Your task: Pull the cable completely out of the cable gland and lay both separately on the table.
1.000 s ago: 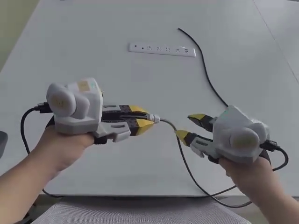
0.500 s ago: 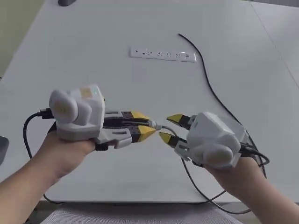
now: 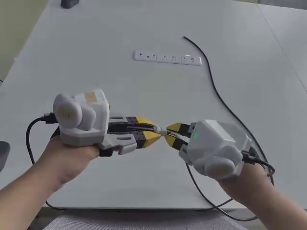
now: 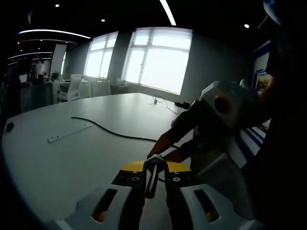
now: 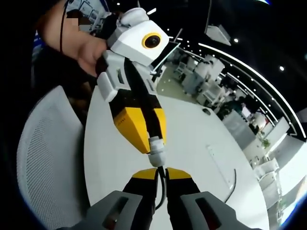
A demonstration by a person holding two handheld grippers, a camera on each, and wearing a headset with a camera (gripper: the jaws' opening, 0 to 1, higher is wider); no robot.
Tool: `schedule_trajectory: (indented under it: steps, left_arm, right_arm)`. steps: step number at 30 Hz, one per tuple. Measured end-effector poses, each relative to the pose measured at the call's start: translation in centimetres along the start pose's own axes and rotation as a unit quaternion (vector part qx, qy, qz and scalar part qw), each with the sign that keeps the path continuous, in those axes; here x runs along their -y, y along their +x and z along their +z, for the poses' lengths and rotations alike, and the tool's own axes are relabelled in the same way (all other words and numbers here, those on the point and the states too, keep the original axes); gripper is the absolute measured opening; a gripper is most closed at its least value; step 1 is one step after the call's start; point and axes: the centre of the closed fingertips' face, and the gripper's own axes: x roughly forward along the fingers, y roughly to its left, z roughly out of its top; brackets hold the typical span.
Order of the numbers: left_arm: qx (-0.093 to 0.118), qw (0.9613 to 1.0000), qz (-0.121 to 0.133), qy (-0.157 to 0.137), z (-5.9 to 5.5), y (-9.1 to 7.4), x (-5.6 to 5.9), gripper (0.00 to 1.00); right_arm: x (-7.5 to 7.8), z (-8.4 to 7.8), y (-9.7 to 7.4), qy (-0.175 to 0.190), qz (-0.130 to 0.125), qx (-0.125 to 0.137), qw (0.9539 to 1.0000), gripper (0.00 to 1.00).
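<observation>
Both tools are held above the near edge of the white table (image 3: 96,48), tip to tip. The left hand-held gripper (image 3: 152,133) is clenched on the pale cable gland (image 3: 161,130), which juts from its yellow tips toward 3 o'clock. In the right gripper view the gland (image 5: 156,149) sits at 12 o'clock of the right hand-held gripper (image 5: 160,175), whose jaws are closed on the thin black cable (image 5: 159,178) just where it leaves the gland. The cable is not yet out of the gland. A white power strip (image 3: 167,57) lies on the table at 12 o'clock of the tools. A loose black cord (image 3: 216,93) curves from near it toward 4 o'clock.
</observation>
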Motion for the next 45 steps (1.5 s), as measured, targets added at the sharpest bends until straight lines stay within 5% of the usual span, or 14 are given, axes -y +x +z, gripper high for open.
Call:
schedule_trajectory:
  steps: [24,45]
  left_arm:
    - [-0.006,1.0,0.002,0.006,-0.3,0.1,0.3,0.15]
    - [0.006,1.0,0.002,-0.003,0.1,-0.1,0.3,0.15]
  right_arm:
    - [-0.4,-0.9,0.3,0.044,0.001,0.001,0.999,0.0]
    - [-0.1,-6.2,0.1,0.129,-0.009,-0.039,0.9908,0.0]
